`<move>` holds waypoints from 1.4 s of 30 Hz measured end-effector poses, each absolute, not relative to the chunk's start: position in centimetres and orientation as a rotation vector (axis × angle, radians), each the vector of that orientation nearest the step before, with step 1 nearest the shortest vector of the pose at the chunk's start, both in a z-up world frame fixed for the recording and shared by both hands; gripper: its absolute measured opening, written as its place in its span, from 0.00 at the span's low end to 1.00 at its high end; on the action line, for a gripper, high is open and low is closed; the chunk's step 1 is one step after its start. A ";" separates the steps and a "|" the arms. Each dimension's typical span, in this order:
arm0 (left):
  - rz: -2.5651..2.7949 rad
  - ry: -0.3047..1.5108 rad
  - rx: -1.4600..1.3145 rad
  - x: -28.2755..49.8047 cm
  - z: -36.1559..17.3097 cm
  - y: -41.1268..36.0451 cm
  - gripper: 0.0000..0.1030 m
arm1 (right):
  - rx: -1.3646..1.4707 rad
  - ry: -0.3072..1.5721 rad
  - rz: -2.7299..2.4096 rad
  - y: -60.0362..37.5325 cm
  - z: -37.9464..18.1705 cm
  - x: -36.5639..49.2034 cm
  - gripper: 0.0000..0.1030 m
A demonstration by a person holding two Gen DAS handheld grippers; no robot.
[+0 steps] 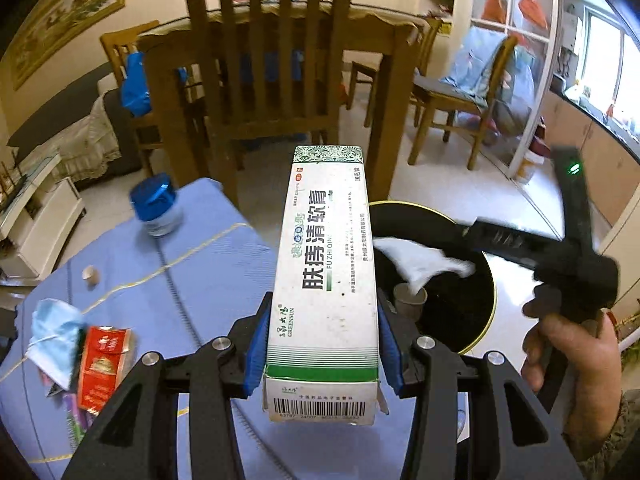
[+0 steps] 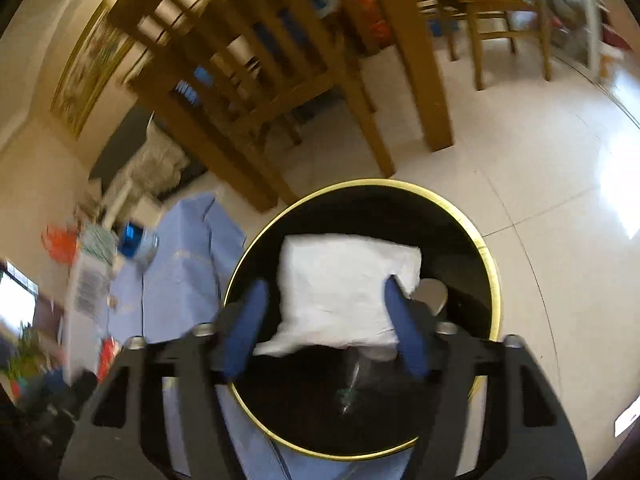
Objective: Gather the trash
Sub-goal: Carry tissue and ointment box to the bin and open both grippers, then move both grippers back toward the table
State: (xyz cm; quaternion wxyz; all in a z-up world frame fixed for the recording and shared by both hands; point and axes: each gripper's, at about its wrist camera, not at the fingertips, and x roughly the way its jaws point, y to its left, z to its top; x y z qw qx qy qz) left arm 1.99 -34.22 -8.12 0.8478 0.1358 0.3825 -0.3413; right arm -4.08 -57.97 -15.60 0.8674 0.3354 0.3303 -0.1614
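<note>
Left wrist view: my left gripper (image 1: 322, 344) clamps the ointment box (image 1: 326, 276) at centre, hiding part of the black bin (image 1: 490, 300) holding a paper cup (image 1: 410, 300). Right wrist view, blurred: my right gripper (image 2: 326, 328) stands wide around a white tissue (image 2: 344, 284) above the bin (image 2: 494, 280); I cannot tell whether the pads touch it.

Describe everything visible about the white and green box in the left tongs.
The ointment box is a long, narrow carton, apparently thin card, white with green bands and a dark green patterned far end. Large Chinese characters run along its top face, along with "GREENSUN" and "FUZHIQING". The near end flap carries a barcode and looks slightly open. It points away from the camera, clamped near its near end between the blue pads of the left tongs. It is held off the blue cloth, beside the black bin; nothing else touches it.
</note>
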 end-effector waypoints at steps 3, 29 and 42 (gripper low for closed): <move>-0.731 0.814 0.306 2.0 -8.6 -35.6 0.44 | 0.741 0.643 -0.364 -58.7 -15.2 -5.2 0.67; -0.714 0.871 0.453 2.0 -13.1 -42.5 0.64 | 0.874 0.454 -0.487 -62.2 -14.2 -10.3 0.85; -0.673 0.804 0.410 -1.5 -10.7 -33.3 0.87 | 0.728 0.585 -0.489 -59.5 -14.3 -6.9 0.88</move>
